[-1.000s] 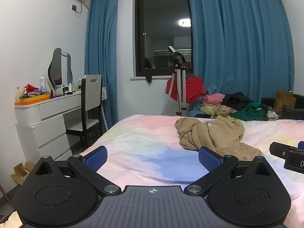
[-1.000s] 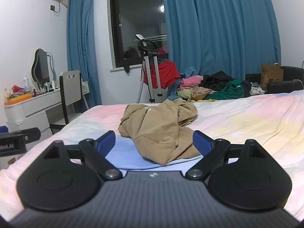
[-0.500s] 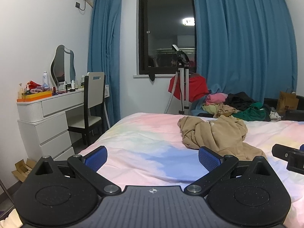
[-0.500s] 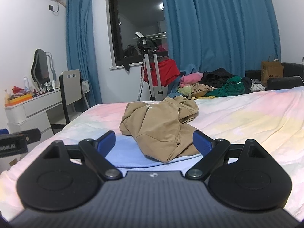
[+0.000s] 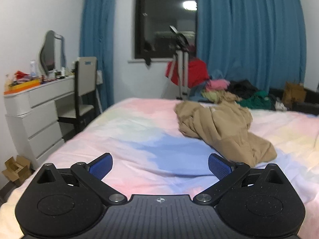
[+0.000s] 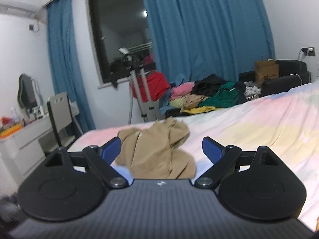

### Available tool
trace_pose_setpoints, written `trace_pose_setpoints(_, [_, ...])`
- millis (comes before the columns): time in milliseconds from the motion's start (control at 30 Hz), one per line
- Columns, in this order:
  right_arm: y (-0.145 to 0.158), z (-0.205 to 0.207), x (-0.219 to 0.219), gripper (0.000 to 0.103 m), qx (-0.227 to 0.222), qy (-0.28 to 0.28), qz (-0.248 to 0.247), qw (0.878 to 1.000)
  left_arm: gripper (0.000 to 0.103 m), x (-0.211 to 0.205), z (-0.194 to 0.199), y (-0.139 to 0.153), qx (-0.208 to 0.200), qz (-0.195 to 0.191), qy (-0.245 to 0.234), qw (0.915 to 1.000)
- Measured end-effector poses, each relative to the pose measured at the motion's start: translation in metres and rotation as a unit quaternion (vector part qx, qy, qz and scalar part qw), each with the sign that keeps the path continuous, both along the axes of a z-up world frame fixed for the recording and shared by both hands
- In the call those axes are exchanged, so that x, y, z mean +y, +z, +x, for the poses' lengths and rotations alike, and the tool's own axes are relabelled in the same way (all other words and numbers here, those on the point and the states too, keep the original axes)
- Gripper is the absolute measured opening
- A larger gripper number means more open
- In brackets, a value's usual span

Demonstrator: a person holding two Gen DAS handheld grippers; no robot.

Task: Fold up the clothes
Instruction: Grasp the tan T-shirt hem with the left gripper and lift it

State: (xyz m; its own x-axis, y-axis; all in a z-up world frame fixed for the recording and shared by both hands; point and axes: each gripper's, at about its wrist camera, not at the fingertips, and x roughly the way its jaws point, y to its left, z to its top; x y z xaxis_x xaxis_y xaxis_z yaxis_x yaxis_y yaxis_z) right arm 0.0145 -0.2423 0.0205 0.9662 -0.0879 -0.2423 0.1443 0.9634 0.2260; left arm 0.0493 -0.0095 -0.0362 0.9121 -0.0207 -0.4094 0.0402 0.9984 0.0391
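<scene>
A crumpled tan garment point(image 5: 223, 127) lies bunched on the pastel bedspread point(image 5: 139, 131), ahead and to the right of my left gripper point(image 5: 160, 165). That gripper is open, its blue pads over bare bedding. In the right wrist view the same tan garment point(image 6: 157, 151) sits straight ahead, its near edge hidden behind the gripper body. My right gripper point(image 6: 161, 149) is open and tilted, with the garment seen between its fingers but farther off, not touched.
A white dresser point(image 5: 33, 107) with a mirror and a chair point(image 5: 83, 91) stand left of the bed. Beyond the bed are a pile of clothes point(image 6: 207, 95), a garment steamer stand point(image 6: 139, 87), a paper bag point(image 6: 266, 70), and blue curtains by a dark window.
Both grippers have moved forward toward the tan garment, and the views are now blurred. The right view has tilted and swung. The right gripper no longer shows in the left view.
</scene>
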Motion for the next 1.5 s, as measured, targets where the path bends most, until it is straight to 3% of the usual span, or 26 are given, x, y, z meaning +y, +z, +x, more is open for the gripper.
trace_pose_setpoints(67, [0.012, 0.001, -0.010, 0.090, -0.003, -0.011, 0.001, 1.000, 0.103, -0.011, 0.020, -0.008, 0.020, -0.003, -0.015, 0.9997])
trace_pose_setpoints(200, [-0.007, 0.014, -0.025, 0.090, 0.013, -0.024, 0.008, 1.000, 0.103, -0.034, 0.064, -0.020, 0.055, -0.014, -0.040, 0.9976])
trace_pose_setpoints(400, [-0.036, 0.033, -0.046, 0.090, 0.037, -0.042, 0.019, 0.998, 0.100, -0.091, 0.147, -0.035, 0.053, -0.008, -0.068, 0.9963])
trace_pose_setpoints(500, [-0.051, 0.042, -0.056, 0.090, 0.049, -0.051, 0.025, 0.997, 0.094, -0.124, 0.196, -0.042, 0.062, -0.047, -0.121, 0.9896])
trace_pose_setpoints(667, [-0.074, 0.053, -0.076, 0.090, 0.055, -0.072, 0.056, 0.994, 0.089, -0.178, 0.270, -0.047, 0.074, -0.072, -0.136, 0.9853])
trace_pose_setpoints(833, [-0.094, 0.077, -0.095, 0.090, 0.069, -0.082, 0.081, 0.991, 0.067, -0.213, 0.320, -0.070, 0.097, -0.019, -0.113, 0.9886])
trace_pose_setpoints(900, [-0.104, 0.083, -0.097, 0.090, 0.074, -0.080, 0.090, 0.990, 0.049, -0.217, 0.327, -0.079, 0.094, -0.005, -0.116, 0.9887])
trace_pose_setpoints(933, [-0.109, 0.086, -0.098, 0.090, 0.076, -0.079, 0.094, 0.990, 0.045, -0.215, 0.325, -0.078, 0.088, -0.009, -0.120, 0.9888])
trace_pose_setpoints(1000, [-0.118, 0.093, -0.097, 0.090, 0.085, -0.074, 0.104, 0.988, 0.016, -0.200, 0.318, -0.076, 0.083, -0.040, -0.128, 0.9875])
trace_pose_setpoints(1067, [-0.117, 0.091, -0.092, 0.090, 0.074, -0.069, 0.098, 0.990, 0.009, -0.182, 0.305, -0.068, 0.076, -0.074, -0.137, 0.9848])
trace_pose_setpoints(1367, [-0.110, 0.085, -0.069, 0.090, 0.027, -0.048, 0.069, 0.996, 0.007, -0.085, 0.178, 0.010, 0.020, -0.113, -0.165, 0.9796])
trace_pose_setpoints(1500, [-0.095, 0.072, -0.050, 0.090, 0.004, -0.024, 0.026, 0.999, 0.007, -0.040, 0.112, 0.046, -0.022, -0.130, -0.162, 0.9778])
